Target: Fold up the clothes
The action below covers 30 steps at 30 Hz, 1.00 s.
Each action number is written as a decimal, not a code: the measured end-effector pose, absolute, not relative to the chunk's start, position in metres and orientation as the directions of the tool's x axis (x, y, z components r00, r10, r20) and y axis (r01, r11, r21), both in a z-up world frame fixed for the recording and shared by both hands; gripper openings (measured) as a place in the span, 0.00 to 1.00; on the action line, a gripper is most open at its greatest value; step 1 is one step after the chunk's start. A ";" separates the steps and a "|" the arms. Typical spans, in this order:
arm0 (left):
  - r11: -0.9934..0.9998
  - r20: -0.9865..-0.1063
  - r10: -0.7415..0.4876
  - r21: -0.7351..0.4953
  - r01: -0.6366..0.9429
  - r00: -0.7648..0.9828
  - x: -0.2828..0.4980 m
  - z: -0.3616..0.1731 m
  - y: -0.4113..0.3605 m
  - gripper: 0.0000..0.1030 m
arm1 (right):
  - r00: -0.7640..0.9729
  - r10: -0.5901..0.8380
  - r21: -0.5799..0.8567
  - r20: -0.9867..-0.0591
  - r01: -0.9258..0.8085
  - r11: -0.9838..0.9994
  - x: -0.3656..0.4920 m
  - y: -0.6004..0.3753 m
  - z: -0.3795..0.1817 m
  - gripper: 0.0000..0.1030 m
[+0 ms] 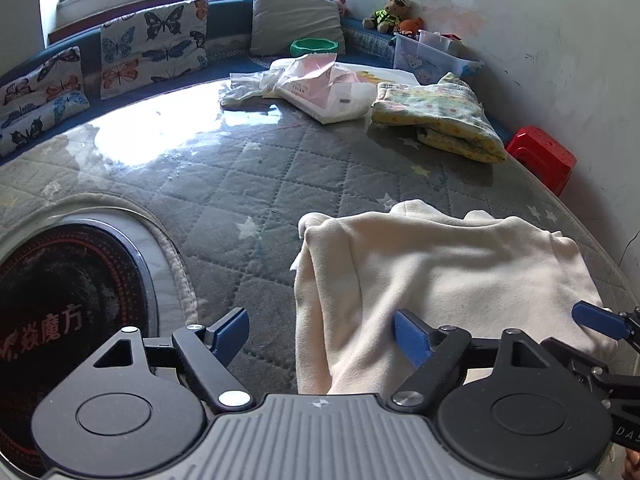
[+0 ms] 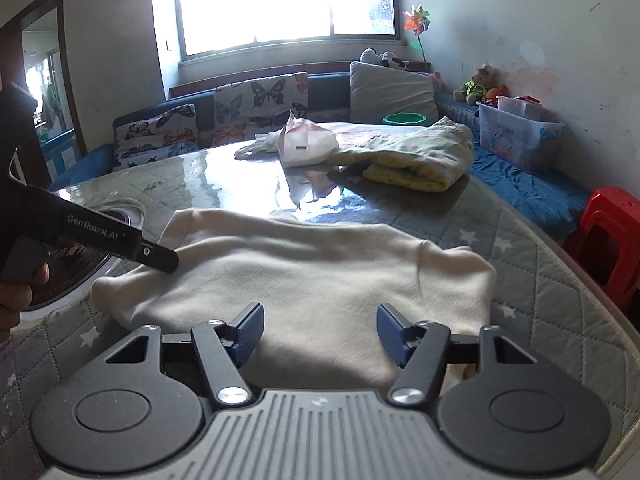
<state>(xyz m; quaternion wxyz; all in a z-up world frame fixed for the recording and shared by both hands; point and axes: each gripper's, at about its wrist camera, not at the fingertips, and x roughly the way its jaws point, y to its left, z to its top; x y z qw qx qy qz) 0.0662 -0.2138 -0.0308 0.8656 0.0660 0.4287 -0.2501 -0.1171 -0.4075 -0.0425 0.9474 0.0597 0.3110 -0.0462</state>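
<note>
A cream garment [image 1: 440,276] lies partly folded on the grey quilted table cover, near the front edge; it also shows in the right wrist view [image 2: 320,276]. My left gripper [image 1: 320,334] is open, its jaws wide apart over the garment's left edge, holding nothing. My right gripper [image 2: 320,330] is open and hovers over the garment's near edge; its blue fingertips [image 1: 596,320] show at the right of the left wrist view. The left gripper's black body [image 2: 100,236] reaches in over the garment's left side in the right wrist view.
A folded yellow-green patterned cloth [image 1: 436,116] and plastic bags [image 1: 316,80] lie at the table's far side. A round black induction cooker [image 1: 60,320] is set into the table at left. A red stool [image 1: 544,158] stands at right. Cushions line the bench behind.
</note>
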 end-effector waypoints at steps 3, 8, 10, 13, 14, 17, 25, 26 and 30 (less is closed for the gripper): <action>0.865 -0.766 -0.374 -0.084 0.496 0.522 0.064 -0.029 -0.214 0.80 | 0.797 -0.063 0.055 -0.601 0.121 0.991 -0.121 -0.403 -0.046 0.65; 0.853 -0.752 -0.371 -0.044 0.520 0.545 0.055 -0.029 -0.217 0.82 | 0.800 -0.087 0.009 -0.594 0.114 0.993 -0.128 -0.397 -0.045 0.69; 0.846 -0.747 -0.372 -0.029 0.533 0.550 0.051 -0.030 -0.217 0.82 | 0.803 -0.092 -0.005 -0.589 0.109 0.994 -0.131 -0.396 -0.044 0.70; 0.843 -0.754 -0.360 -0.010 0.538 0.550 0.051 -0.032 -0.218 0.82 | 0.799 -0.084 -0.014 -0.596 0.094 0.995 -0.132 -0.395 -0.044 0.70; 0.844 -0.751 -0.364 -0.016 0.536 0.551 0.052 -0.030 -0.217 0.82 | 0.795 -0.079 -0.015 -0.602 0.088 0.996 -0.132 -0.395 -0.045 0.70; 0.850 -0.740 -0.375 -0.034 0.526 0.558 0.060 -0.022 -0.215 0.81 | 0.791 -0.062 0.000 -0.609 0.078 0.997 -0.131 -0.397 -0.044 0.70; 0.854 -0.729 -0.338 0.028 0.520 0.595 0.087 -0.016 -0.239 0.81 | 0.807 -0.032 0.050 -0.590 0.077 0.996 -0.109 -0.417 -0.028 0.72; 0.856 -0.733 -0.330 0.034 0.516 0.595 0.092 -0.019 -0.241 0.81 | 0.806 -0.029 0.055 -0.591 0.075 0.996 -0.104 -0.419 -0.027 0.72; 0.867 -0.751 -0.301 0.040 0.496 0.587 0.109 -0.030 -0.244 0.80 | 0.802 -0.038 0.043 -0.596 0.079 0.996 -0.081 -0.427 -0.029 0.72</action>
